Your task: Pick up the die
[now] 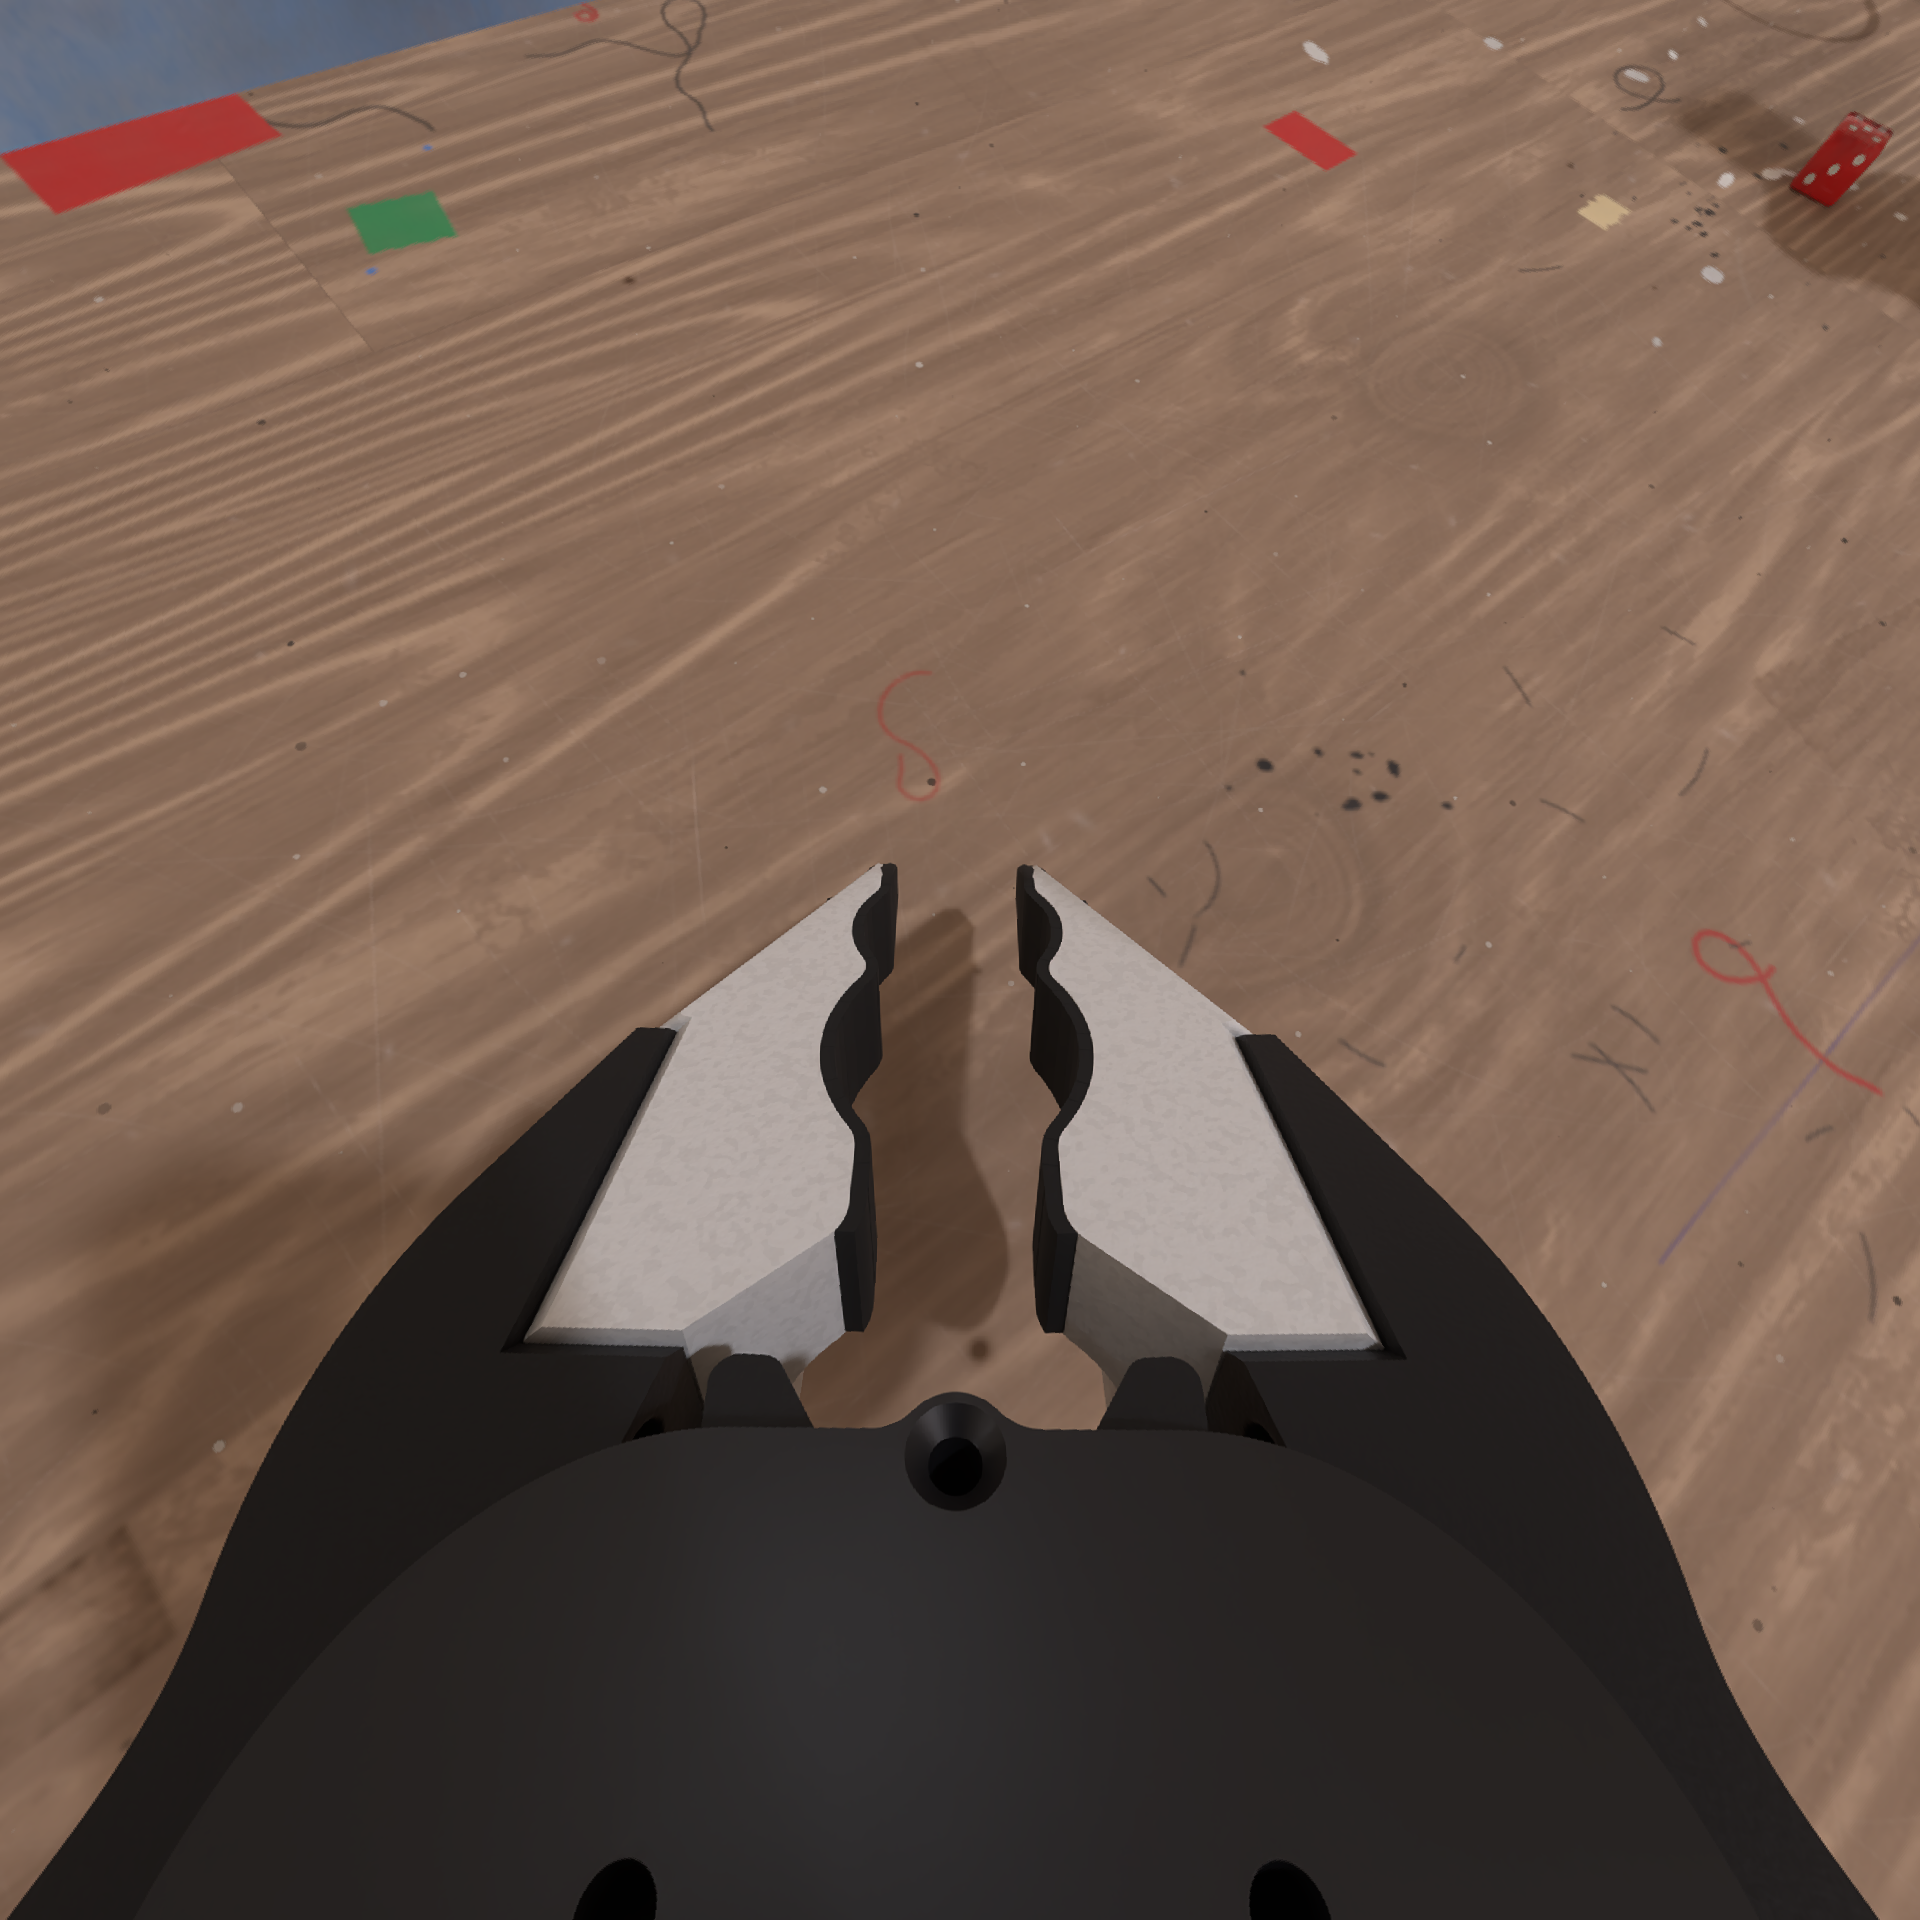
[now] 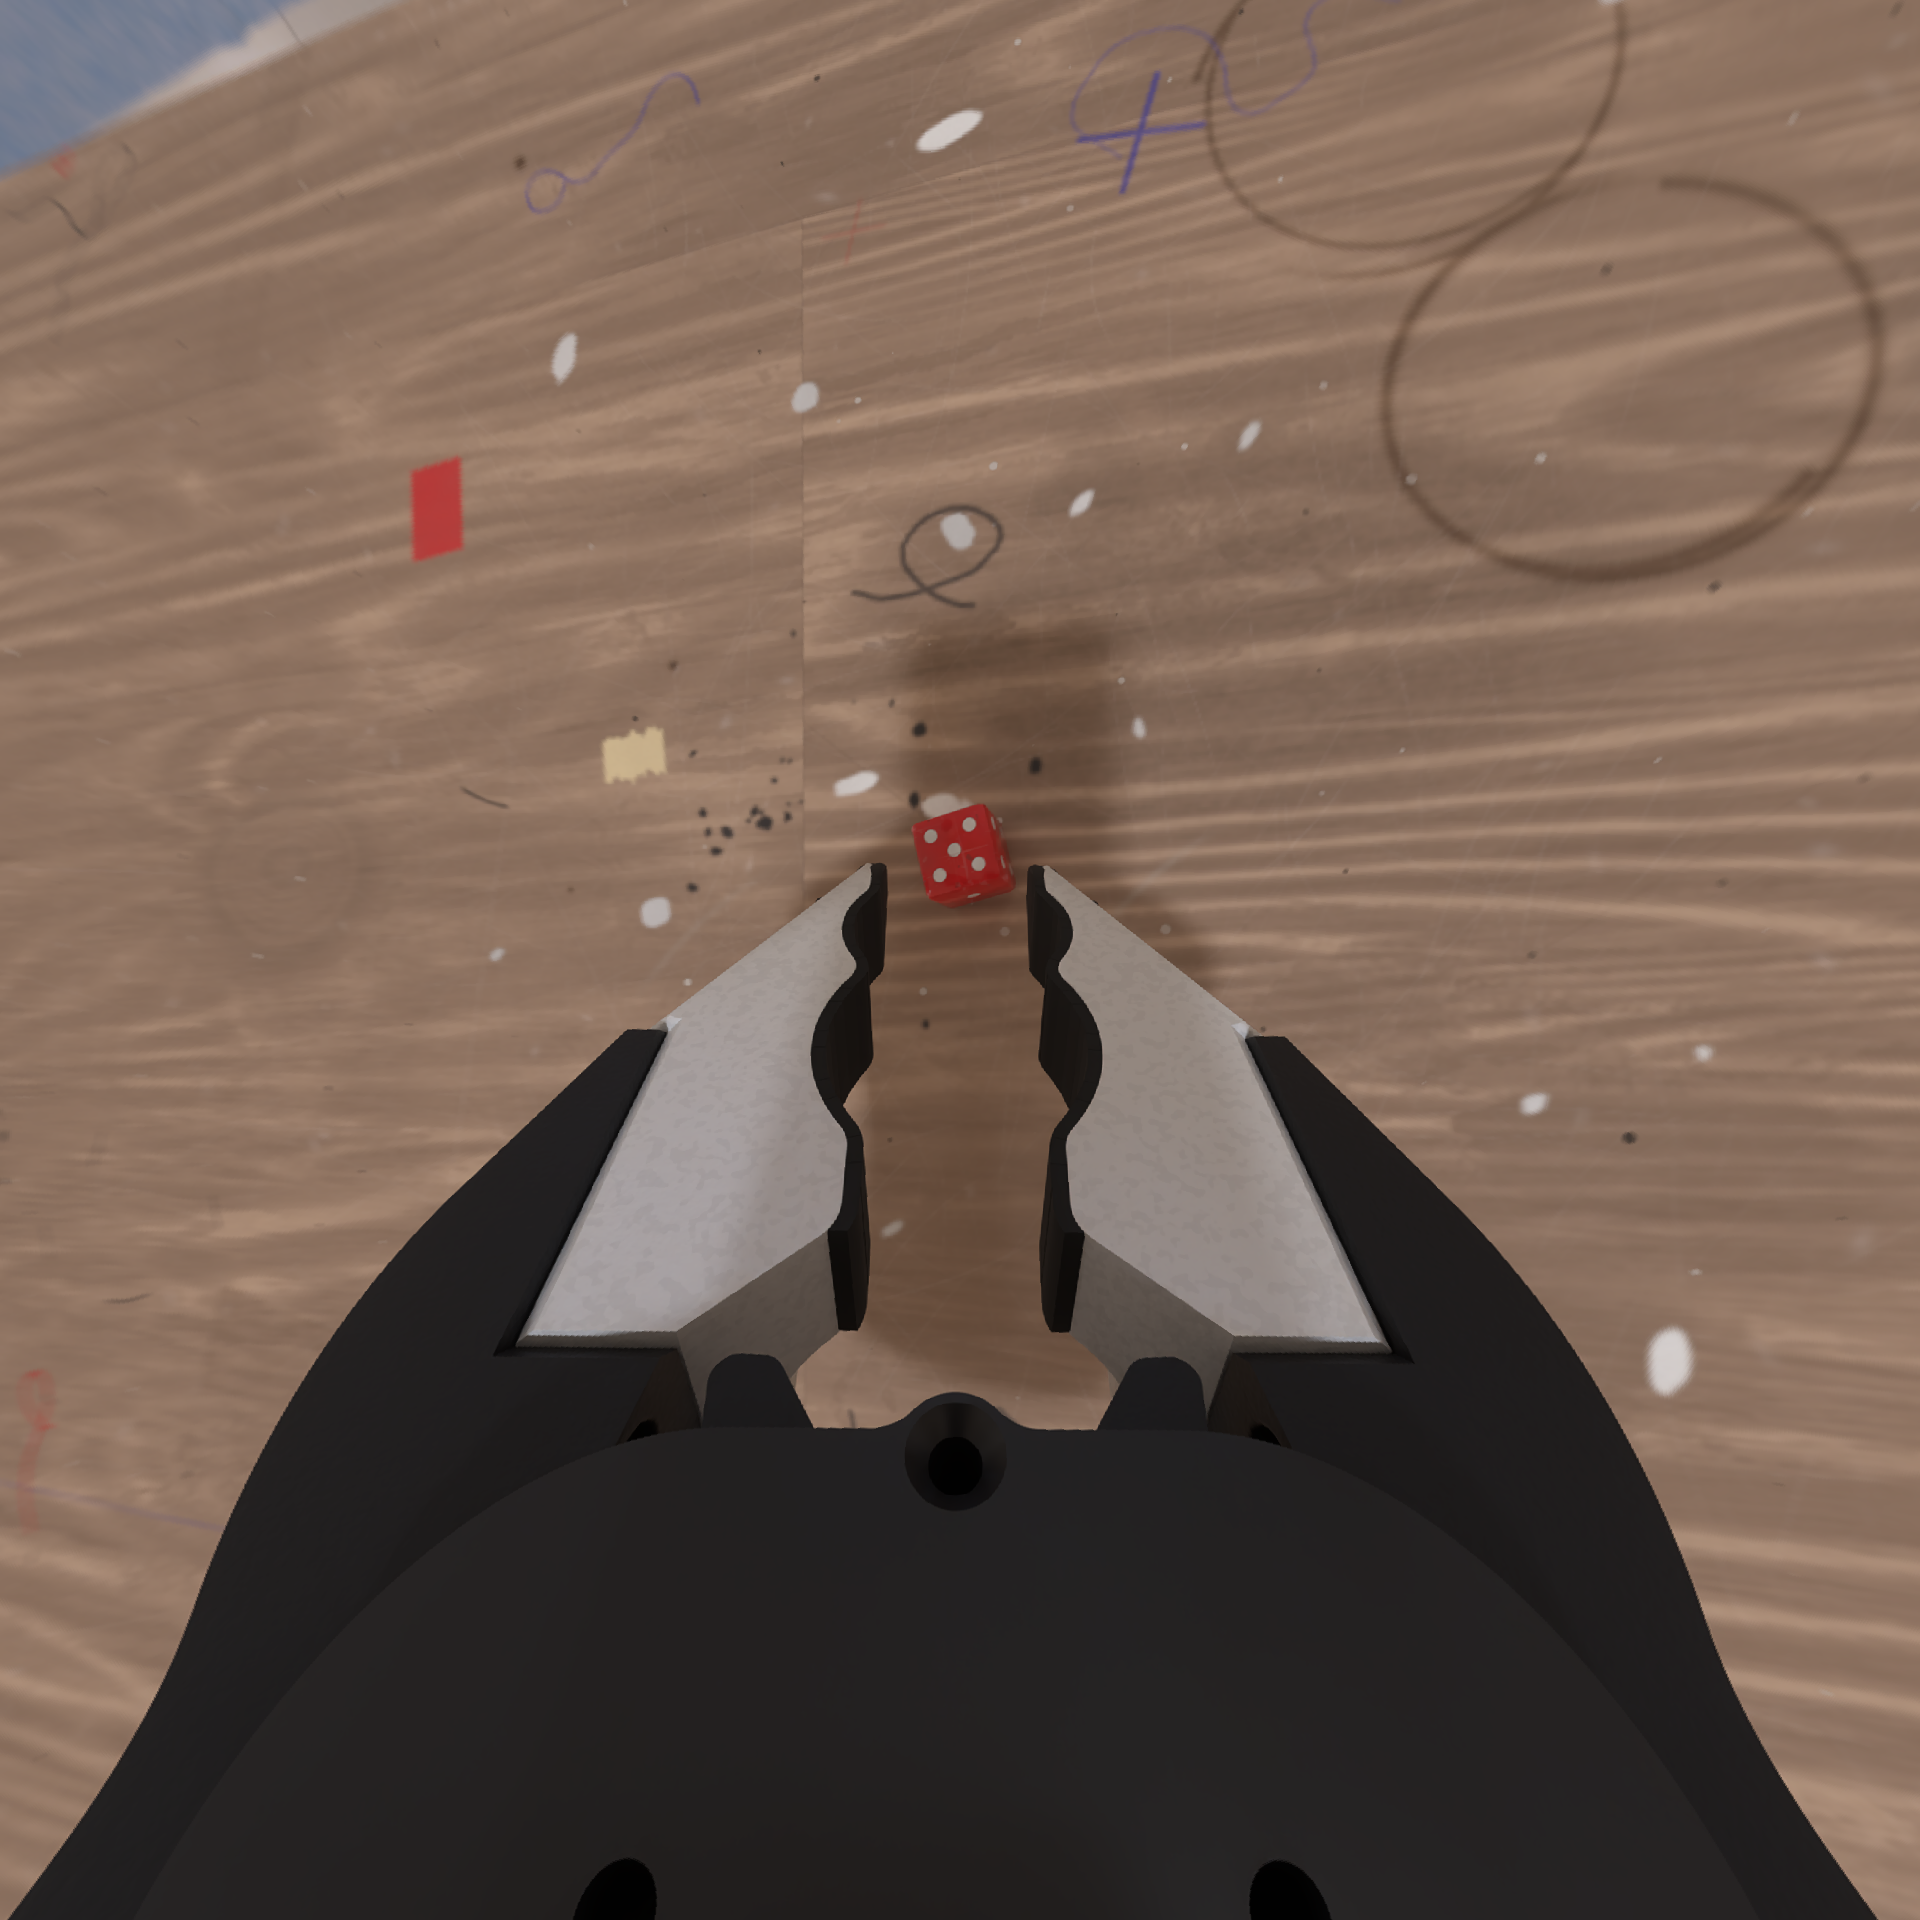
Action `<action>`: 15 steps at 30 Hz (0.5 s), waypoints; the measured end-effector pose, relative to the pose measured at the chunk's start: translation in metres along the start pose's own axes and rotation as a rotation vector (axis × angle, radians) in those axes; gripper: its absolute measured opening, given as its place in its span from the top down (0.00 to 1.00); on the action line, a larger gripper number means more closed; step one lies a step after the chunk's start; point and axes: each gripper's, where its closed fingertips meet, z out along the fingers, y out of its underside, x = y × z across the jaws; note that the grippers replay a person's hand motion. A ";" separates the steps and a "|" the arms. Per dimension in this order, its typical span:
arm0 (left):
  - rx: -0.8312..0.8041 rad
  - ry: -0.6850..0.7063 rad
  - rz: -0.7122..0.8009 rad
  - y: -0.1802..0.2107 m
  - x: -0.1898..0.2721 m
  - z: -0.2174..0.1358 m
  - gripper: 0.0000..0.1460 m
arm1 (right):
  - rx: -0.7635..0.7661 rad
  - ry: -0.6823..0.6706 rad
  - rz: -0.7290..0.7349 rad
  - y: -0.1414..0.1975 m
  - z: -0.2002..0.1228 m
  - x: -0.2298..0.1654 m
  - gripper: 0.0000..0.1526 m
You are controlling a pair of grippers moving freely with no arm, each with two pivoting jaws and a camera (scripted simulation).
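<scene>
A small red die (image 2: 962,852) with white pips lies on the wooden table. In the right wrist view it sits just beyond my right gripper's (image 2: 956,878) tips, in line with the gap between them. The right gripper is open and empty, above the table. The die also shows in the left wrist view (image 1: 1841,161) at the far top right, with a dark shadow beside it. My left gripper (image 1: 956,878) is open and empty, far from the die, over bare wood.
The table (image 1: 623,623) bears flat marks: red patches (image 1: 135,151) (image 1: 1309,138) (image 2: 436,509), a green patch (image 1: 401,221), a beige patch (image 2: 634,755), white flecks, pen scribbles and ring stains (image 2: 1631,379). The table's far edge shows at top left in both views.
</scene>
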 end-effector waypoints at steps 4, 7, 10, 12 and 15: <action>-0.001 0.008 -0.008 0.000 0.000 0.000 0.85 | 0.008 0.167 -0.162 -0.007 -0.002 0.006 0.84; -0.001 0.012 -0.011 0.000 0.000 0.000 0.85 | 0.031 0.318 -0.280 -0.017 -0.006 0.017 0.86; 0.001 0.013 -0.011 0.000 0.000 0.000 0.84 | -0.017 0.319 -0.306 -0.013 -0.004 0.020 0.89; 0.000 0.014 -0.011 0.000 0.001 0.000 0.84 | -0.021 0.277 -0.283 -0.011 -0.002 0.019 0.88; -0.001 0.016 -0.012 0.000 0.001 0.000 0.84 | -0.028 0.233 -0.231 -0.008 0.000 0.016 0.83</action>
